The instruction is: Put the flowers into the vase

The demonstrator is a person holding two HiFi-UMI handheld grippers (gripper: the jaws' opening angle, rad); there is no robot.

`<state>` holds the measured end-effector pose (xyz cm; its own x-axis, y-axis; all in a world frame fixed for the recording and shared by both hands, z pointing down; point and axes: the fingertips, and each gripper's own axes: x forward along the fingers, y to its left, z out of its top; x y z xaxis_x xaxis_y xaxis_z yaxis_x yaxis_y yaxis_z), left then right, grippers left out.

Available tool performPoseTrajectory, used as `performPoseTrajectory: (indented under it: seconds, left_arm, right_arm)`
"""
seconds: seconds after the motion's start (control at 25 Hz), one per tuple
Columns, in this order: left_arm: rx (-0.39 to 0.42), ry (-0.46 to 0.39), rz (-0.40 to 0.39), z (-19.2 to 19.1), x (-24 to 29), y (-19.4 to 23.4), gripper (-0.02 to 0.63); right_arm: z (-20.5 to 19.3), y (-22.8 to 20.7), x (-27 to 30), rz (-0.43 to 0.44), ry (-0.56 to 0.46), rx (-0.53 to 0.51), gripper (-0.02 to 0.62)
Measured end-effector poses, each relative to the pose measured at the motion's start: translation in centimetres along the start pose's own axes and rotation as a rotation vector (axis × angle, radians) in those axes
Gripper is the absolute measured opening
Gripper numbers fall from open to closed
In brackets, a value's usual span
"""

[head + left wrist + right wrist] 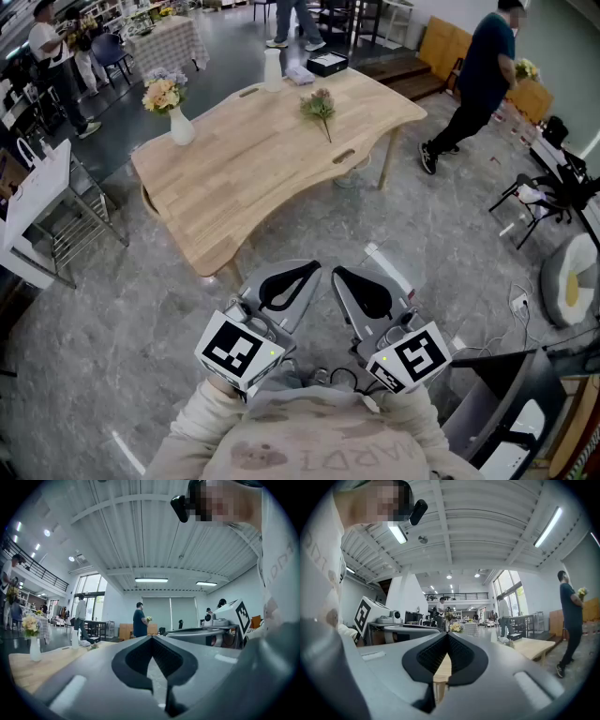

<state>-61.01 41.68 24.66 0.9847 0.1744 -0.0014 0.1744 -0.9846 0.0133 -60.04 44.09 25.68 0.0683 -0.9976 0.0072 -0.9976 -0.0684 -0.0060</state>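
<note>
Left gripper (pixel 298 277) and right gripper (pixel 352 281) held low by the chest, both closed on nothing.

Side by side, tips aimed at the wooden table (pixel 253 178), just short of its near edge. Loose flowers (pixel 320 106) lying on the far right of the tabletop, well apart from both. Bouquet-filled white vase (pixel 181 128) at the far left corner, tall white vase (pixel 273 70) at the far edge. Person (pixel 478 75) walking at far right.
</note>
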Motion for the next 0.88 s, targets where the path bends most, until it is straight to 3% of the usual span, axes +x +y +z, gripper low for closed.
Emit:
performPoseTrajectory:
  seconds: [0.52, 0.76, 0.88]
  left_arm:
    - [0.028, -0.026, -0.001, 0.2, -0.2, 0.8, 0.001]
    - [0.034, -0.008, 0.003, -0.3, -1.0, 1.9, 0.001]
    - [0.041, -0.069, -0.002, 0.4, -1.3, 3.0, 0.001]
  right_arm:
    - [-0.1, 0.2, 0.7, -0.004, -0.004, 0.005, 0.026]
    - [0.3, 0.2, 1.5, 0.001, -0.051, 0.048, 0.026]
    - [0.1, 0.5, 2.2, -0.011, -0.030, 0.016, 0.028]
